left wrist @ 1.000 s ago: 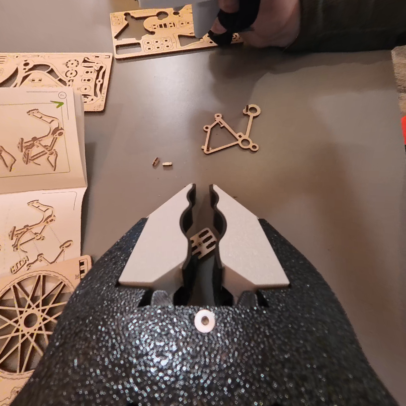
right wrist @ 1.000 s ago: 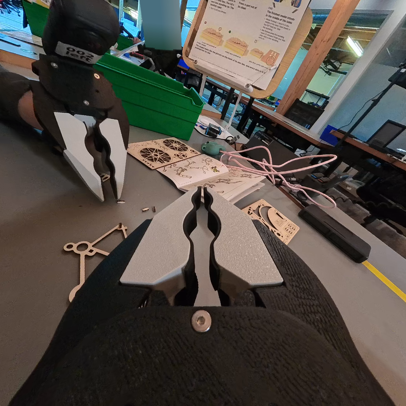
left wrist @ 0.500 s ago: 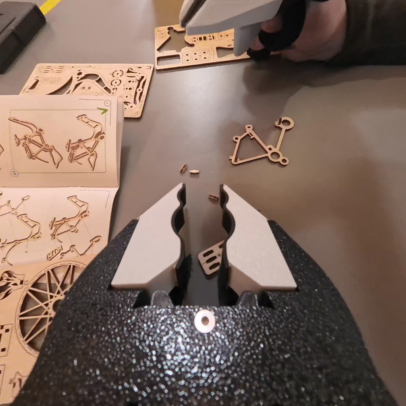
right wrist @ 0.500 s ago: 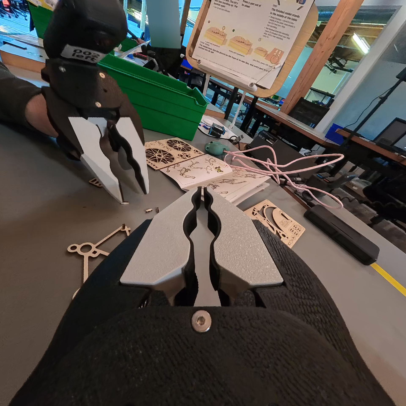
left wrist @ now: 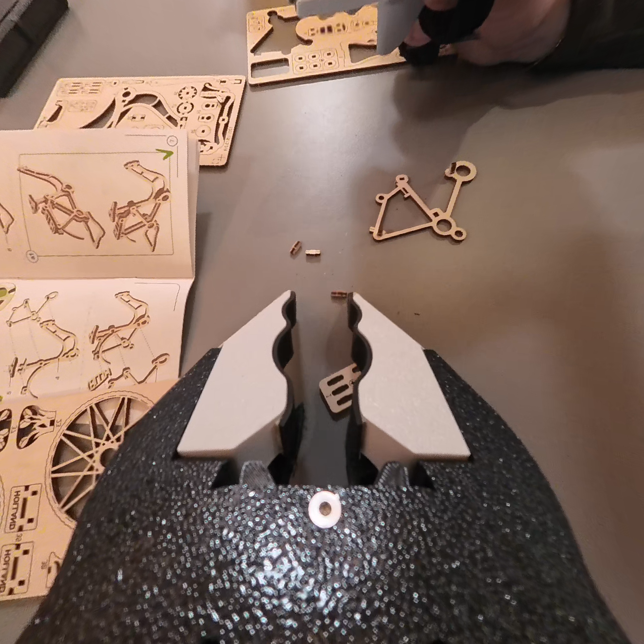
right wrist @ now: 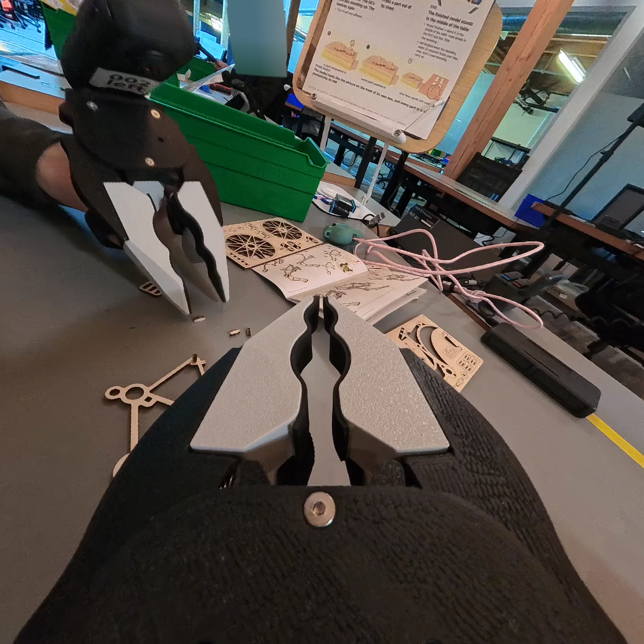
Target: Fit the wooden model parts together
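My left gripper (left wrist: 322, 296) is open, tips low over the grey table (left wrist: 522, 348). A small slotted wooden piece (left wrist: 339, 388) lies flat on the table between its fingers, against the right finger, not gripped; it also shows behind that gripper in the right wrist view (right wrist: 150, 288). A tiny wooden peg (left wrist: 338, 294) lies by the right fingertip. Two more pegs (left wrist: 312, 252) lie just ahead. A triangular wooden frame part (left wrist: 418, 209) lies farther right. My right gripper (right wrist: 320, 303) is shut with nothing seen between its tips; it hovers over a wooden sheet (left wrist: 313, 52).
An open instruction booklet (left wrist: 97, 209), a wheel sheet (left wrist: 69, 470) and another part sheet (left wrist: 146, 115) lie on the left. Green bins (right wrist: 244, 156), a sign stand (right wrist: 393, 62), a pink cable (right wrist: 453, 258) and a black box (right wrist: 540, 369) lie beyond. The tips of one gripper are about 12 cm away from the tips of the other.
My left gripper opened and let go of the slotted piece, which now lies on the table. The gripper drew back a little. The right gripper stayed shut.
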Available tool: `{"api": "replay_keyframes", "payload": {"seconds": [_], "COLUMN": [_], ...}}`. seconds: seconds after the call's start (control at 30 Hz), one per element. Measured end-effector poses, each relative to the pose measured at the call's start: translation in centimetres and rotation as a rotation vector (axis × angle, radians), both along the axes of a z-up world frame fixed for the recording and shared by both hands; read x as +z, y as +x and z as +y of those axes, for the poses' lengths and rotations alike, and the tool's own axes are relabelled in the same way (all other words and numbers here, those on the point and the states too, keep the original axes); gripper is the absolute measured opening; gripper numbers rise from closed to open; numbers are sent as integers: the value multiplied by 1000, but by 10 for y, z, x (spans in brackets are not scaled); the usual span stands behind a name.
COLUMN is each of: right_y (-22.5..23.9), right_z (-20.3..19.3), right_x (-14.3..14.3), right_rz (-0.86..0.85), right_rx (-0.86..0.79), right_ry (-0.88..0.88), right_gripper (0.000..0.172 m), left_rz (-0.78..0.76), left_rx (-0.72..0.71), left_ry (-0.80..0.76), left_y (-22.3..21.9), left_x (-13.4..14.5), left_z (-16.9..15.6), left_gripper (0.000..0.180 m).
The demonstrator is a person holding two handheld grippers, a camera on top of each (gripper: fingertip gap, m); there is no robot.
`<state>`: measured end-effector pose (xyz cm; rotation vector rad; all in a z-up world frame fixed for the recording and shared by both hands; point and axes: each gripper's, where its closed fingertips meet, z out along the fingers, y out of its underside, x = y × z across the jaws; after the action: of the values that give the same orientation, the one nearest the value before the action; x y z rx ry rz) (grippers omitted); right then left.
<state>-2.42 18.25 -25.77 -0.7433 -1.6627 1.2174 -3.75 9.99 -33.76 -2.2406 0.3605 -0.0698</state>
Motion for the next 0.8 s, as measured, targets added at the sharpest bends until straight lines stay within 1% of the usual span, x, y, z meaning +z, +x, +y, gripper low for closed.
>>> {"api": "replay_keyframes", "payload": {"seconds": [0.07,0.17,0.3,0.5,0.8], "right_y": [0,0,0,0,0], "right_z": [0,-1,-1,-1,-1], "right_x": [0,0,0,0,0], "right_rz": [-1,-1,-1,-2,-3], "right_rx": [1,3,3,3,3], "right_ry": [-1,2,1,3,2], "right_gripper": [0,0,0,0,0], "left_rz": [-9,-6,20,-49,-72], "left_rx": [-6,-16,-69,-107,-131], "left_ry": [13,1,-4,-33,-53], "left_y": [2,5,12,22,24], "left_x": [2,-1,-4,-6,-1], "left_z": [1,2,2,-3,-10], "left_gripper": [28,29,29,21,13]}}
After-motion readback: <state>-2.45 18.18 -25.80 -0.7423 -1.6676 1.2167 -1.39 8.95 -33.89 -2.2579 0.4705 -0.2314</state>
